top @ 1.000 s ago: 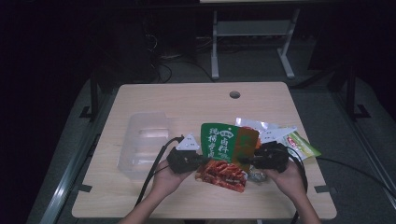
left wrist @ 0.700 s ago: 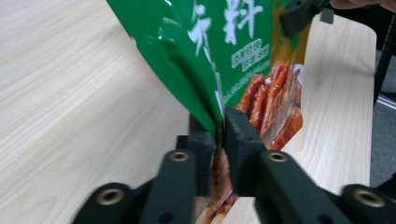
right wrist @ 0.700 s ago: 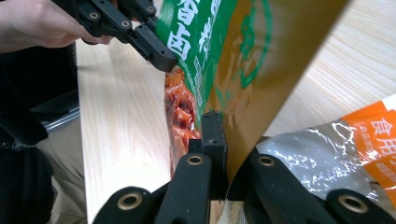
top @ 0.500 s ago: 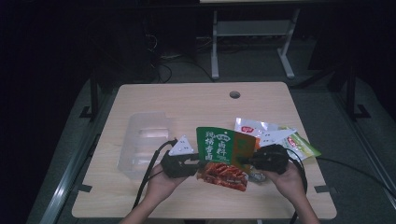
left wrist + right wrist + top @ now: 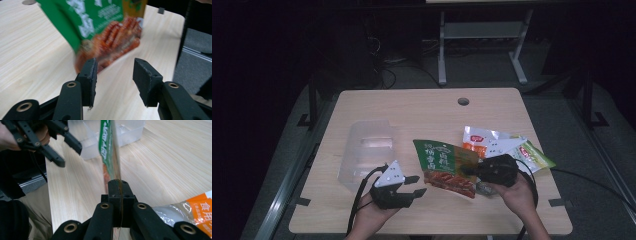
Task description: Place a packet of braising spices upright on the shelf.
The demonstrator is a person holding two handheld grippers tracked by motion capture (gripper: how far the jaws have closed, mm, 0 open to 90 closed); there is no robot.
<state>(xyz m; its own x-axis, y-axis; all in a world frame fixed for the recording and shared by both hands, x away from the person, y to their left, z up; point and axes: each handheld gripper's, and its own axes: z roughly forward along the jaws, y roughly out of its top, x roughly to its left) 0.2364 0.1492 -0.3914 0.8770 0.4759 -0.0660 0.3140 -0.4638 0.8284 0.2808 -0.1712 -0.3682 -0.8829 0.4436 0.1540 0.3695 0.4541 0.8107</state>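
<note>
A green and red snack packet (image 5: 446,167) is held off the table by its right edge. My right gripper (image 5: 469,171) is shut on that edge; in the right gripper view the packet (image 5: 110,150) stands edge-on, rising from the closed jaws (image 5: 117,195). My left gripper (image 5: 416,185) hovers to the packet's left, open and holding nothing. In the left gripper view its fingers (image 5: 113,75) stand apart with the blurred packet (image 5: 107,27) just beyond them. The left gripper (image 5: 53,141) also appears far off in the right gripper view.
A clear plastic tray (image 5: 364,150) lies at the table's left (image 5: 130,132). Other snack packets, orange-white (image 5: 477,139) and green (image 5: 537,156), lie behind my right hand. A cable hole (image 5: 463,101) sits near the table's far edge. The near table edge (image 5: 432,227) is close to both hands.
My left gripper has let go of the packet, opened and drawn back left and toward the person. The packet now hangs from the right gripper alone.
</note>
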